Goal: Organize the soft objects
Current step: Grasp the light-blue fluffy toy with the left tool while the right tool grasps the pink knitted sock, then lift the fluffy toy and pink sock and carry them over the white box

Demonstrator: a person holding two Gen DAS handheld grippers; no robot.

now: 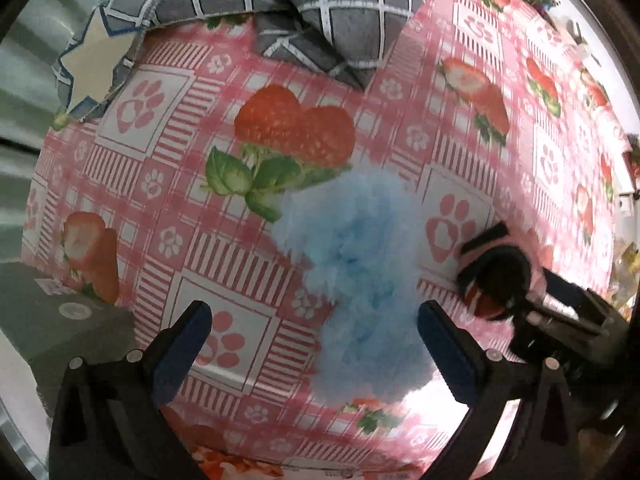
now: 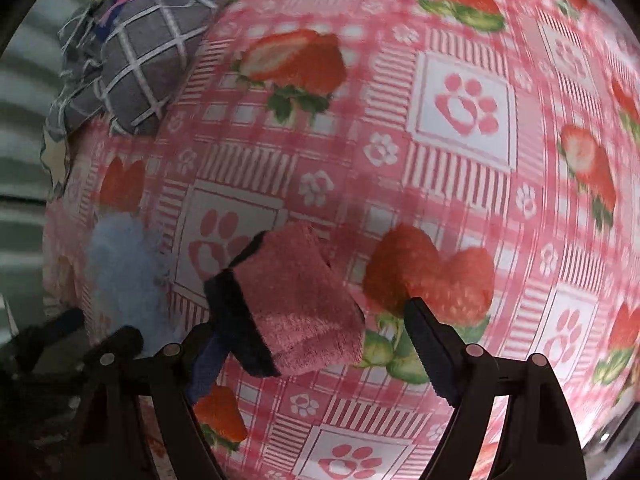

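Item: pink sock (image 2: pixel 304 300), on the tablecloth (image 2: pixel 460 184) between our right gripper (image 2: pixel 312 344) jaws, which stand apart. Blue fluffy piece (image 1: pixel 356 276) beneath our open left gripper (image 1: pixel 316 336). We should descend centred, then pinch.

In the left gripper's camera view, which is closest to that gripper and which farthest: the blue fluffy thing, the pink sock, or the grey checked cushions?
1. Blue fluffy thing: between the open fingers of the left gripper, toward the right one.
2. Pink sock: farther right, by the other gripper.
3. Grey checked cushions: at the table's far edge.
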